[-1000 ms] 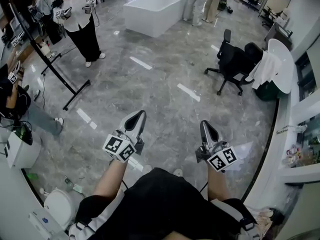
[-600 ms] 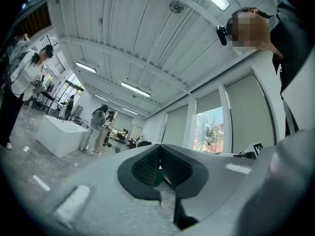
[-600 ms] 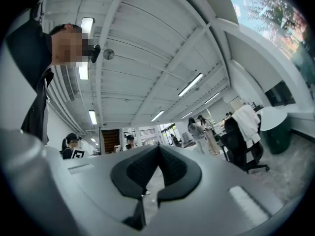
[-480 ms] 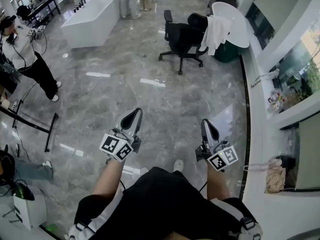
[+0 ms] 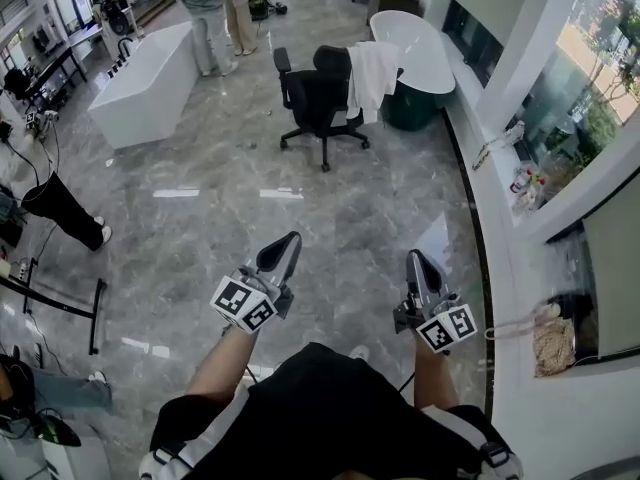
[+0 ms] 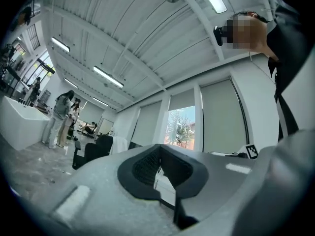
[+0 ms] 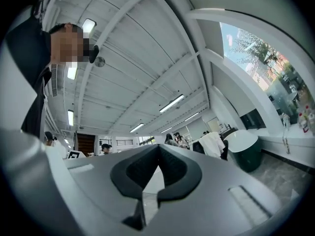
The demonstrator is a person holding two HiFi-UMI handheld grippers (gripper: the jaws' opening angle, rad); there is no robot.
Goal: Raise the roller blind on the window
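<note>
The window wall runs down the right of the head view, with a white sill (image 5: 497,230) and a lowered beige roller blind (image 5: 612,256) at the near pane. In the left gripper view, one pane (image 6: 181,126) shows trees outside between two lowered blinds (image 6: 224,117). My left gripper (image 5: 284,247) and right gripper (image 5: 419,265) are held side by side in front of the person, over the grey marble floor and well short of the window. Both are shut with nothing between the jaws, as the left gripper view (image 6: 158,173) and the right gripper view (image 7: 147,182) also show.
A black office chair (image 5: 316,100) draped with a white cloth stands ahead. Beyond it is an oval white tub on a dark base (image 5: 412,40); a rectangular white bathtub (image 5: 148,72) is at the left. People (image 5: 205,8) stand at the back. A woven bag (image 5: 550,342) and bottles (image 5: 523,180) rest on the sill.
The view has swung to the right: the chair and bathtub slid left and the window wall with its blinds came into view. Both grippers stayed shut in front of the person.
</note>
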